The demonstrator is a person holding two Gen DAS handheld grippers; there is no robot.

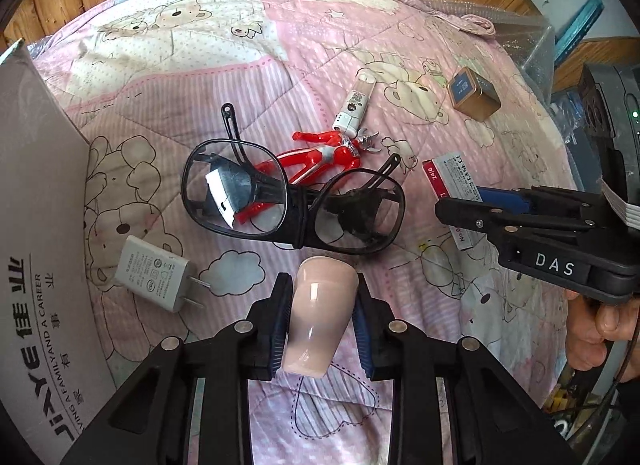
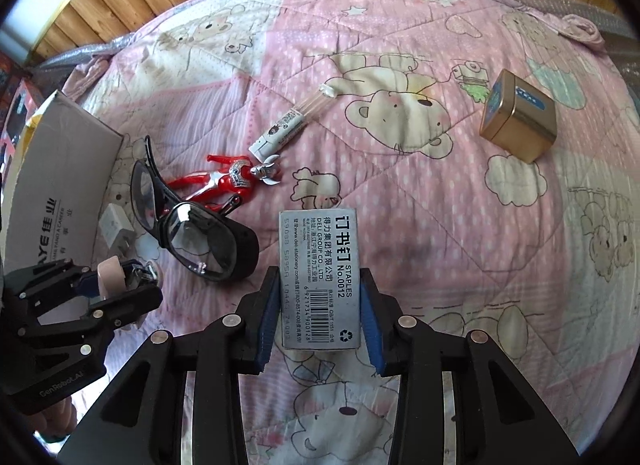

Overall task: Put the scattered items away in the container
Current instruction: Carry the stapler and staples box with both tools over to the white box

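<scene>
Risk: the glossy pale-pink ceramic cup (image 1: 320, 317) sits tilted between the blue pads of the left gripper (image 1: 322, 319). It is pinched on a smooth tapered wall, so it could slide out on the way to the grey cardboard box (image 1: 36, 201) at far left. The right gripper (image 2: 320, 313) is clamped on the grey staples box (image 2: 320, 277) at its near end only; most of the length sticks out forward and could pivot or drop. Both loads look lifted above the pink bear-print quilt (image 1: 280, 77), box well to the left. Left on the bed: black-framed goggles (image 1: 296, 201), red toy figure (image 1: 320, 153), white charger plug (image 1: 154, 273), white tube (image 1: 354, 107), gold square tin (image 1: 474, 93).
</scene>
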